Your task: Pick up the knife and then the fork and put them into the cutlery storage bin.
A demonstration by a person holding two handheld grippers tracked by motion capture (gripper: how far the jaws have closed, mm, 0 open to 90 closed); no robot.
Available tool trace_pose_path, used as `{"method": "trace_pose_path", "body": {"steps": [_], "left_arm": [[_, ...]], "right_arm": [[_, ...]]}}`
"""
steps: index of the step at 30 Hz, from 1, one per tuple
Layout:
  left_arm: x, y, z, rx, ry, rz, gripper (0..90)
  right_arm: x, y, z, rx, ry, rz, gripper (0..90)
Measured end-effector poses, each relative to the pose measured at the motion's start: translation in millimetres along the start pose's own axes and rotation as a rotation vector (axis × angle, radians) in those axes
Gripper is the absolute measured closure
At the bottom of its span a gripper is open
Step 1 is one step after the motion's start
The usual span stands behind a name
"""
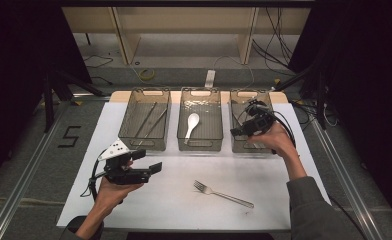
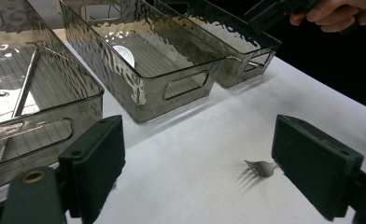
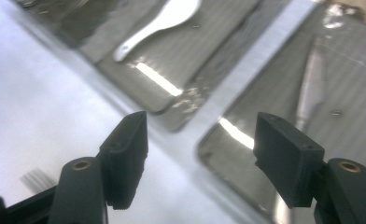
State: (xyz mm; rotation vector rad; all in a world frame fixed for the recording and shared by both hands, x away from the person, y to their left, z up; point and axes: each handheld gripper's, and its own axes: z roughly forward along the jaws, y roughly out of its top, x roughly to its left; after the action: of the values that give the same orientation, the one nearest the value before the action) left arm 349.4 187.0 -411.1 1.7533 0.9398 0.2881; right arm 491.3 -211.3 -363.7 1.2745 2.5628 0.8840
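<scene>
A metal fork (image 1: 223, 194) lies on the white mat (image 1: 184, 210), tines to the left. The left gripper view shows those tines (image 2: 260, 167) just inside the right jaw. My left gripper (image 1: 151, 167) is open low over the mat's left side and holds nothing (image 2: 200, 168). My right gripper (image 1: 237, 131) is open and empty above the front left corner of the right bin (image 1: 236, 145). In its own view (image 3: 200, 140) the jaws straddle the strip of mat between the right and middle bins. A silvery flat utensil (image 3: 312, 88) lies in the right bin.
Three smoky clear bins stand in a row at the mat's far edge. The left bin (image 1: 144, 144) holds metal chopsticks (image 1: 149, 120). A white spoon (image 1: 191, 125) lies in the middle bin (image 1: 200, 145). Dark floor and cables surround the table.
</scene>
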Motion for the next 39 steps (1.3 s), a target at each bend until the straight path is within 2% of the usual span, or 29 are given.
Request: {"method": "trace_pose_path", "body": {"steps": [3,9,14,17,19,20,25,30,35,39], "left_arm": [[0.5,0.0,0.0,-0.003,-0.002,0.0,16.8],[0.2,-0.3,-0.2,-0.002,0.0,-0.003,16.7],[-0.3,-0.3,-0.4,-0.001,0.003,-0.002,16.8],[-0.5,-0.3,-1.2,-0.001,0.002,0.001,16.8],[-0.7,-0.2,-1.6,-0.002,0.0,0.002,16.7],[-0.8,-0.2,-1.7,-0.001,0.0,0.003,16.8],[-1.1,-0.2,-1.9,0.0,-0.003,0.004,16.8],[-1.5,-0.2,-2.3,0.0,-0.005,0.006,16.7],[-1.7,-0.3,-2.8,-0.001,-0.005,0.01,16.7],[-1.6,-0.2,-3.7,-0.003,-0.004,0.011,16.7]], "right_arm": [[13.1,-8.8,-1.2,-0.021,0.016,-0.032,35.3],[38.6,-29.5,-1.5,-0.025,0.07,-0.087,34.2],[53.8,-40.1,-1.2,-0.017,0.084,-0.127,33.6],[61.0,-44.9,0.0,0.026,0.073,-0.162,32.2],[65.3,-47.9,-0.2,0.034,0.081,-0.165,32.0],[66.9,-49.7,0.6,0.04,0.078,-0.184,31.6],[77.4,-58.2,6.6,0.097,0.091,-0.221,31.5],[88.8,-66.5,17.6,0.183,0.11,-0.262,35.4],[98.2,-71.6,27.8,0.239,0.123,-0.311,40.1],[101.9,-75.5,33.9,0.275,0.126,-0.327,44.2]]}}
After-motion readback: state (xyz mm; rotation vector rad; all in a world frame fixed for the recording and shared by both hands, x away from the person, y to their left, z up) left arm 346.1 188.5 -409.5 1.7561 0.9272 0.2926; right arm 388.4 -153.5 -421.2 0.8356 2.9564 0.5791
